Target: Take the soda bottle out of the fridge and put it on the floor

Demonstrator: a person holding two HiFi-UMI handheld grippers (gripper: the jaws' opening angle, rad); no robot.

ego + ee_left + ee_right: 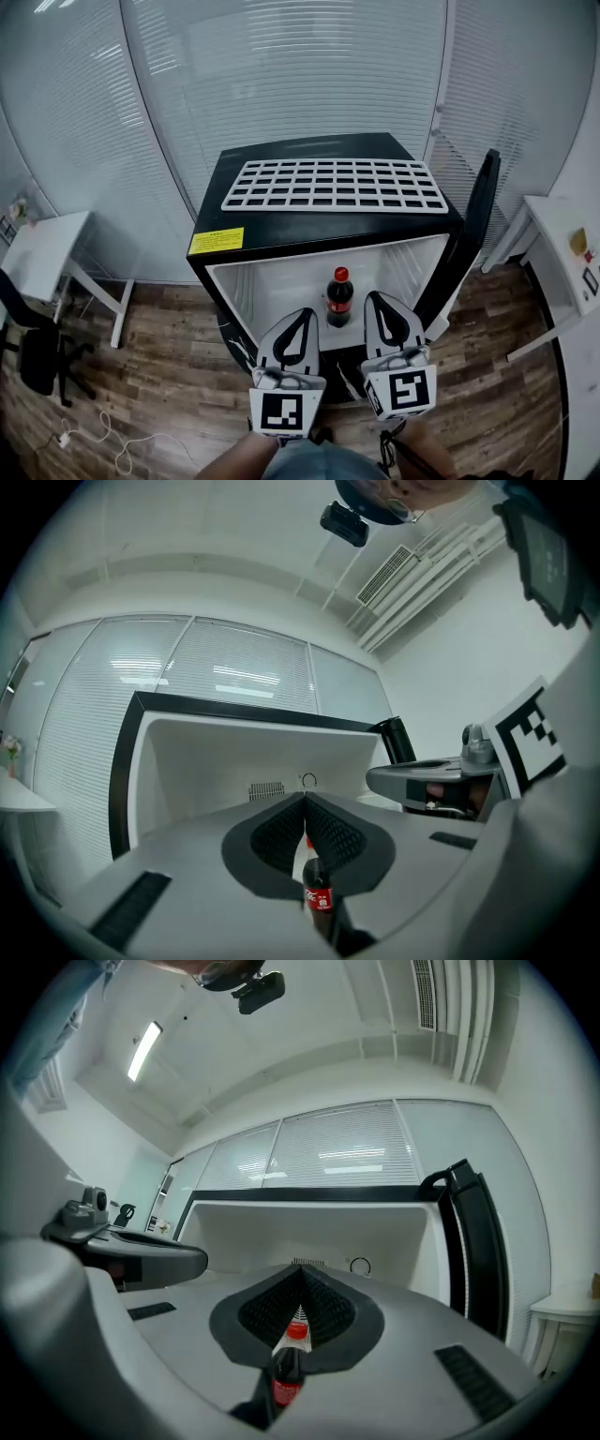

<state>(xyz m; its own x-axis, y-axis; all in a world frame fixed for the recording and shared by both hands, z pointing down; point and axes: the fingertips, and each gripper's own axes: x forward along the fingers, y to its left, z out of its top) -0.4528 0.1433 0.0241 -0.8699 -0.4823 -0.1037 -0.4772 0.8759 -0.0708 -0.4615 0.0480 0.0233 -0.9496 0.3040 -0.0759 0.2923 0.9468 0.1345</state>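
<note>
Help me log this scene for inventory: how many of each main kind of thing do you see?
Soda bottle: 1
Fridge: 1
Wire rack: 1
Gripper: 2, left gripper and right gripper
White table: 2, the second at right
Office chair: 1
Total: 8

I've got the fridge point(281, 150) black outside and white inside, with a yellow label point(217, 241) and a white grid rack point(334, 185) on it. The soda bottle point(339, 298) is dark, with a red cap and a red band. My left claw point(303, 315) and right claw point(376, 300) are pale grey with black ribbed pads point(277, 832), and their marker cubes point(287, 411) show black-and-white squares. The floor point(169, 375) is brown wood planking, and the blinds point(281, 66) are finely striped white.
</note>
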